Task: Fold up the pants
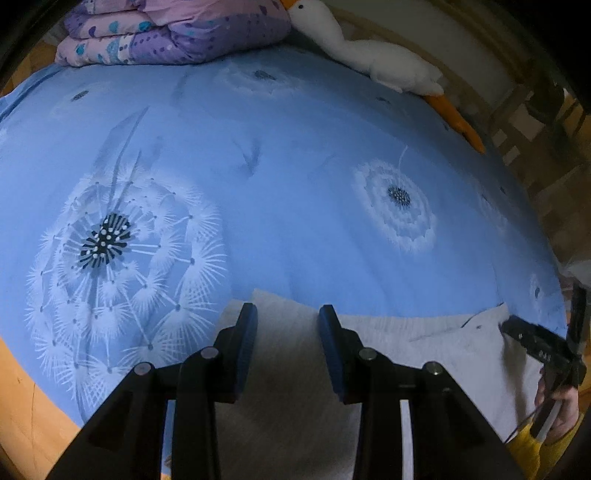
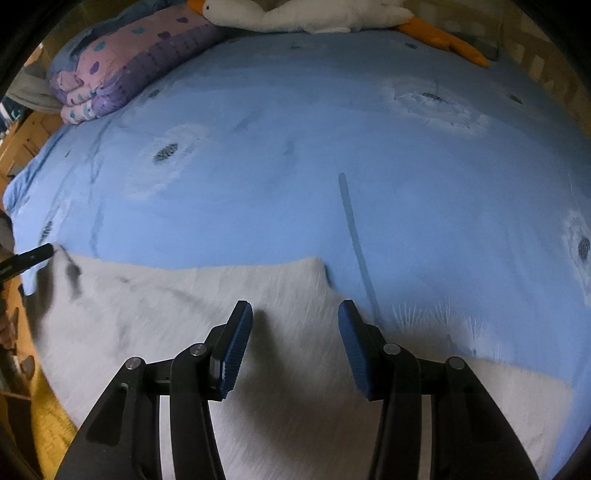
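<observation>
While the grey pants (image 2: 192,332) lie flat along the bed's (image 1: 295,166) near edge, your left gripper (image 1: 288,347) and right gripper (image 2: 295,347) hover parted, empty; folding looks partly done at most.

Blue dandelion-print bedspread (image 1: 295,155), folded purple quilt (image 1: 166,33), white goose plush (image 1: 369,55), wooden floor (image 2: 48,417)

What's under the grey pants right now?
The grey pants lie flat on the blue dandelion-print cover, which shows on their far side. Whatever lies directly beneath the fabric is covered.
</observation>
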`<state>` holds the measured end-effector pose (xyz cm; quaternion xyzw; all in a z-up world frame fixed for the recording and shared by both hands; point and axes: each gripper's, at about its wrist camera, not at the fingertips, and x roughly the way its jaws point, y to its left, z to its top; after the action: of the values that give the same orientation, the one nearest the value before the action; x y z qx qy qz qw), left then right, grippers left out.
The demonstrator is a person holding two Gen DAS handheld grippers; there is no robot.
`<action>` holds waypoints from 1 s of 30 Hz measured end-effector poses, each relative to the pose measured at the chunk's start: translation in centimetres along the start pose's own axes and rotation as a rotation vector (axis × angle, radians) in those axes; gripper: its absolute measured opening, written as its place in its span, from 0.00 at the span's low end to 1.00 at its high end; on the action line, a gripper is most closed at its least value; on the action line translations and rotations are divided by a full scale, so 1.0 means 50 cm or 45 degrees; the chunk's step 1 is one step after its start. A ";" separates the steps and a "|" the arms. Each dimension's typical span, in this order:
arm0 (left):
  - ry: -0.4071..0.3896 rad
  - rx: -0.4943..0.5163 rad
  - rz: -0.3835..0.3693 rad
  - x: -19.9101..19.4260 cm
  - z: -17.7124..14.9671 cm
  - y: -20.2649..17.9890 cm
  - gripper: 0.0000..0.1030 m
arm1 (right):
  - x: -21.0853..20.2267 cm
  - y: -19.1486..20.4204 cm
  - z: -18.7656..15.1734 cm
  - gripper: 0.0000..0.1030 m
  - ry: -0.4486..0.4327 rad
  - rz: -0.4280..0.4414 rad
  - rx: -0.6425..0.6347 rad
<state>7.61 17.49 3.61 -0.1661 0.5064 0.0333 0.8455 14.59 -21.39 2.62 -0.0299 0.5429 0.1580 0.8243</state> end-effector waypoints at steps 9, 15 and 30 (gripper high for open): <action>-0.015 0.033 0.056 0.009 -0.005 0.007 0.45 | 0.007 0.001 0.001 0.48 -0.030 -0.037 -0.034; -0.016 0.072 0.003 0.026 0.007 0.000 0.41 | 0.019 0.002 0.002 0.50 -0.025 -0.052 -0.042; -0.166 0.128 0.112 -0.007 -0.016 0.012 0.08 | 0.045 -0.007 -0.005 0.63 -0.080 -0.058 0.015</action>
<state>6.66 17.86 3.40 -0.0985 0.4580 0.0556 0.8817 15.26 -21.26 0.43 -0.0322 0.5167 0.1368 0.8446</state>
